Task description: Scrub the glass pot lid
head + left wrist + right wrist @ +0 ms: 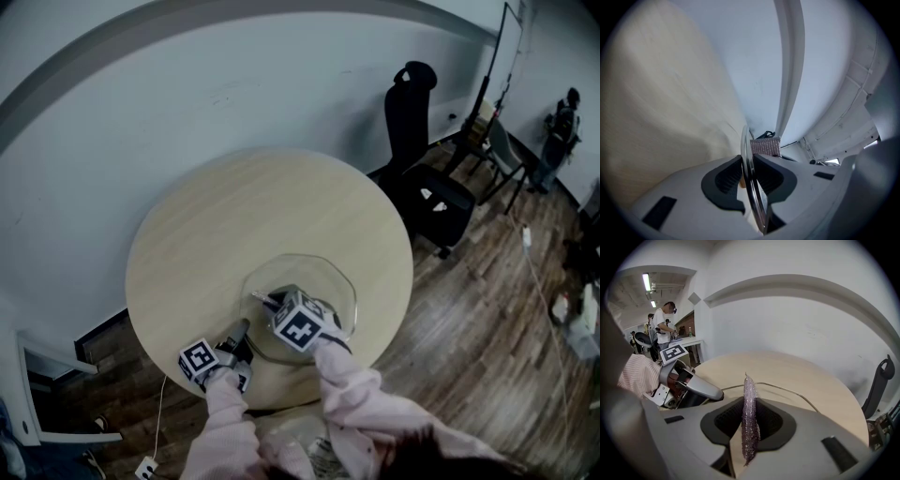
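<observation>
The glass pot lid (314, 286) with its metal rim lies at the near side of the round wooden table (234, 225). My left gripper (244, 330) holds the lid at its left edge; in the left gripper view its jaws (749, 161) are shut on the thin metal rim (752, 197). My right gripper (279, 306) is over the lid, its marker cube (300, 326) on top. It is shut (749, 404) on a thin, glittery pink scrub pad (749, 427) held edge-on. The left gripper view shows the pad (765, 146) just beyond the rim. The right gripper view shows the lid rim (787, 391) and the left gripper (696, 389).
A black office chair (422, 178) stands right of the table by the white wall. Wood floor runs to the right, with a person (562, 122) far off. A cable and plug (145, 466) lie on the floor at lower left. People stand at a desk (663, 326).
</observation>
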Demonstrator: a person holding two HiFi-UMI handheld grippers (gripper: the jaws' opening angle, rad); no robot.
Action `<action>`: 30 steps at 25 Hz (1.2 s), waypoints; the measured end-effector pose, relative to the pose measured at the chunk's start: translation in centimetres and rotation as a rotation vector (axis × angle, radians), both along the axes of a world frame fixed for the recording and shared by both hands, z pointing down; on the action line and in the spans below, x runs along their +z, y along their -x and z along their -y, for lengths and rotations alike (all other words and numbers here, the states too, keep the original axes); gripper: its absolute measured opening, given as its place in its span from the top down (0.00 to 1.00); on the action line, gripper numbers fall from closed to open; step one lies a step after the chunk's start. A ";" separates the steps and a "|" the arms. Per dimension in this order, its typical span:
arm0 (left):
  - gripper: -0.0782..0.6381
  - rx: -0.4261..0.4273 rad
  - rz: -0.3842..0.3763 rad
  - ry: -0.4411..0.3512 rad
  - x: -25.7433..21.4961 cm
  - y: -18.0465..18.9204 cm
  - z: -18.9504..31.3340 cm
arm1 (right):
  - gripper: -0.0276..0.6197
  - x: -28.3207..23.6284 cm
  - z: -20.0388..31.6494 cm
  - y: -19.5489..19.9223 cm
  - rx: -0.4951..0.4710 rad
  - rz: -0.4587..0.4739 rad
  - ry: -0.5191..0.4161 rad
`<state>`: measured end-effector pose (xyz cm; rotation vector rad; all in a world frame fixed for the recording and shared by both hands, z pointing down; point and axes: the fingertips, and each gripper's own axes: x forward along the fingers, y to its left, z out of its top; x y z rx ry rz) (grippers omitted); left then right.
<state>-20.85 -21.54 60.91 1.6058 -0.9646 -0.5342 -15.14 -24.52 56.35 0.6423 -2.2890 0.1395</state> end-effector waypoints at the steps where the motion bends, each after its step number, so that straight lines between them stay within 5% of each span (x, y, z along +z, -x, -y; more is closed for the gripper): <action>1: 0.79 0.000 0.000 0.000 0.0 0.0 0.0 | 0.83 0.0 0.0 0.0 -0.001 -0.001 0.002; 30: 0.78 -0.001 0.018 -0.009 -0.1 0.1 -0.2 | 0.82 -1.2 -2.9 2.8 -0.044 0.079 0.044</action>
